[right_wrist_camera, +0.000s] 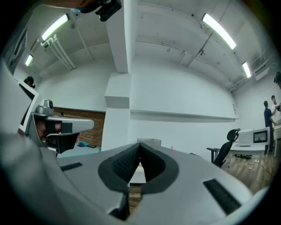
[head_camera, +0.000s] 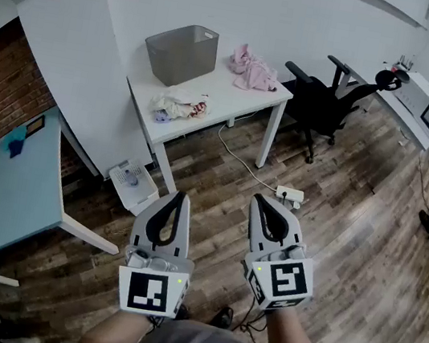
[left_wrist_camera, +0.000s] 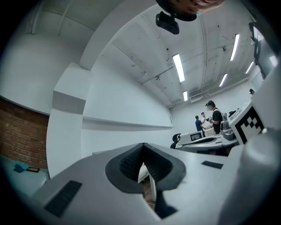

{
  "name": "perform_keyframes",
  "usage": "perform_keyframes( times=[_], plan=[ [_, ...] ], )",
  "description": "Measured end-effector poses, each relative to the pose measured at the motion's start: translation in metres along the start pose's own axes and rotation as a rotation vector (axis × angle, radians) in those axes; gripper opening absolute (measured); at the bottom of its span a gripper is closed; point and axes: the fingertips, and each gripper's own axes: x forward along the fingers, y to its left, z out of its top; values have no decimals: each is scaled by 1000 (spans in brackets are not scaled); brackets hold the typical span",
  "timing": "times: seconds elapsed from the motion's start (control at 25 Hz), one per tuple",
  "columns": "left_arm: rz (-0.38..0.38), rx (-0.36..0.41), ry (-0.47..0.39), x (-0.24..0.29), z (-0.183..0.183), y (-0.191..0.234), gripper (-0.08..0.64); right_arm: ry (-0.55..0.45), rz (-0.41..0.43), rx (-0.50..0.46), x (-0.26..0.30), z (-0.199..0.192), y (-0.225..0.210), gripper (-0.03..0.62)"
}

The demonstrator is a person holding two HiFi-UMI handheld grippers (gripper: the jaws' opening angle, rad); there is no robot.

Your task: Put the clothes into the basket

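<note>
A grey basket stands at the back left of a white table. A pink garment lies in a heap at the table's right end. A pale bundle of clothes lies near its front left edge. Both grippers hang well short of the table, above the wooden floor. My left gripper is shut with nothing in it, its tips meeting in the left gripper view. My right gripper is shut and holds nothing, tips together in the right gripper view.
A black office chair stands right of the table. A white power strip and its cable lie on the floor ahead. A light blue table is at the left by a brick wall. People stand far right.
</note>
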Motion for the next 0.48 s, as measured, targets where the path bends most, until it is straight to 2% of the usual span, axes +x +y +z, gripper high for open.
perform_keyframes(
  times=[0.48],
  plan=[
    [6, -5, 8, 16, -1, -35, 9, -14, 9, 24, -14, -5, -35, 6]
  ],
)
